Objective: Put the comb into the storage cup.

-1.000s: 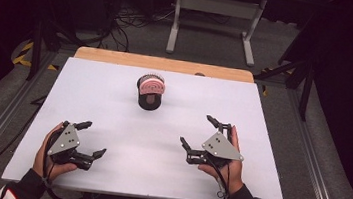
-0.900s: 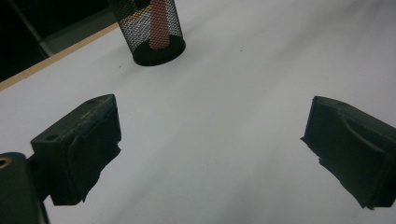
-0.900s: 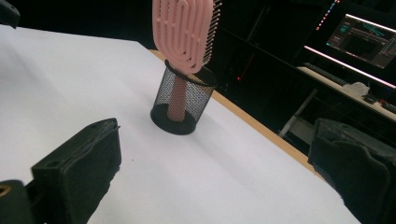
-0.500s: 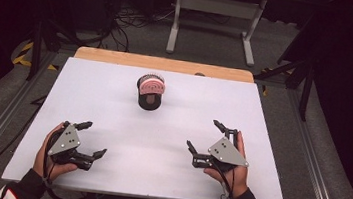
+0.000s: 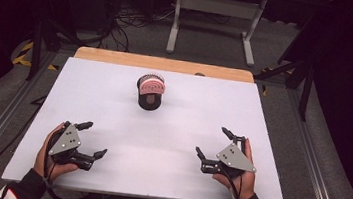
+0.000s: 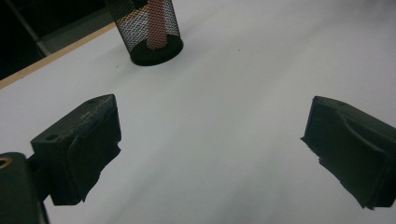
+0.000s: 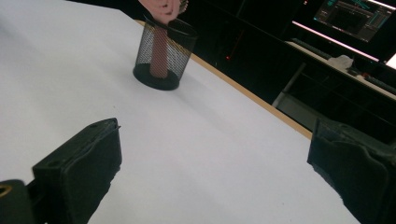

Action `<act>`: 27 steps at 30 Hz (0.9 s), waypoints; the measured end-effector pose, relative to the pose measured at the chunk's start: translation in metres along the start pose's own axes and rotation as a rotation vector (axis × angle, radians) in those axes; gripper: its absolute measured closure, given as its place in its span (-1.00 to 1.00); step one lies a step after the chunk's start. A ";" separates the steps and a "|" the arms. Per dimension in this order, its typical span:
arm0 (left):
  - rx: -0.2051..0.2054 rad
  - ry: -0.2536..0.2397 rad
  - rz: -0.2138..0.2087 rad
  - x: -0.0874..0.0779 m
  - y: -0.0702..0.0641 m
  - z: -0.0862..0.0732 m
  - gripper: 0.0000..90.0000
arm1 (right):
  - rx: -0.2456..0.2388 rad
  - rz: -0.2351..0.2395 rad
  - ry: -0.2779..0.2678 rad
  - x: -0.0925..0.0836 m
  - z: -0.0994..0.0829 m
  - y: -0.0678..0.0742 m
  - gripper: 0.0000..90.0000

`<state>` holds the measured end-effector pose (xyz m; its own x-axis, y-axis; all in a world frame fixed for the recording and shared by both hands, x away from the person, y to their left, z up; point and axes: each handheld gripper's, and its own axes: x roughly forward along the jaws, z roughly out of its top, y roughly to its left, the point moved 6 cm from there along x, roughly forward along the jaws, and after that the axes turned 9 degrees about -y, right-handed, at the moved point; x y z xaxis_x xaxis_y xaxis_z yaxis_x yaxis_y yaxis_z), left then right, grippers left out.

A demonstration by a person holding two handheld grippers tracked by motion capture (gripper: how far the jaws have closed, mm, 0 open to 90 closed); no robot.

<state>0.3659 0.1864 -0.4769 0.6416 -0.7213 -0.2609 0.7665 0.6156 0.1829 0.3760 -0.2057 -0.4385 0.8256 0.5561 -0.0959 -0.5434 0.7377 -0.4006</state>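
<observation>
The left tongs rest released, holding nothing, on the near left of the white desk. Far centre stands the black mesh cup holding a pink hairbrush; reach in low and steady the cup first. The right tongs are released too. Nothing blocks either path.

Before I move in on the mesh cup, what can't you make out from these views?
- Pink brush lower end: hidden by the mesh cup wall.
- Brush head: cut off by the top edge, both gripper views.
- Small dark spot on the wooden edge: too small to identify.
</observation>
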 end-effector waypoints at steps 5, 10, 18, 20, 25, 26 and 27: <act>-0.001 0.002 -0.005 0.002 -0.001 0.000 -0.89 | 0.028 -0.012 0.021 -0.007 -0.012 -0.009 -0.92; 0.000 0.001 -0.011 0.004 -0.002 0.001 -0.90 | 0.028 -0.024 0.065 -0.014 -0.030 -0.015 -0.92; -0.008 0.002 -0.008 0.005 -0.002 0.001 -0.91 | 0.069 -0.024 0.095 -0.025 -0.048 -0.023 -0.93; -0.009 0.003 -0.003 0.005 -0.001 0.001 -0.91 | 0.093 -0.023 0.087 -0.025 -0.048 -0.024 -0.93; -0.004 0.008 0.000 0.005 -0.002 0.000 -0.92 | 0.087 -0.012 0.090 -0.023 -0.049 -0.022 -0.92; -0.002 0.010 0.000 0.005 -0.003 0.000 -0.92 | 0.082 -0.012 0.089 -0.023 -0.049 -0.021 -0.93; 0.001 0.010 -0.002 0.005 -0.003 0.000 -0.92 | 0.084 -0.012 0.087 -0.023 -0.048 -0.021 -0.93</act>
<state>0.3669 0.1805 -0.4787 0.6395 -0.7194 -0.2711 0.7680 0.6136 0.1833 0.3757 -0.2527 -0.4715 0.8400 0.5146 -0.1718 -0.5415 0.7754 -0.3249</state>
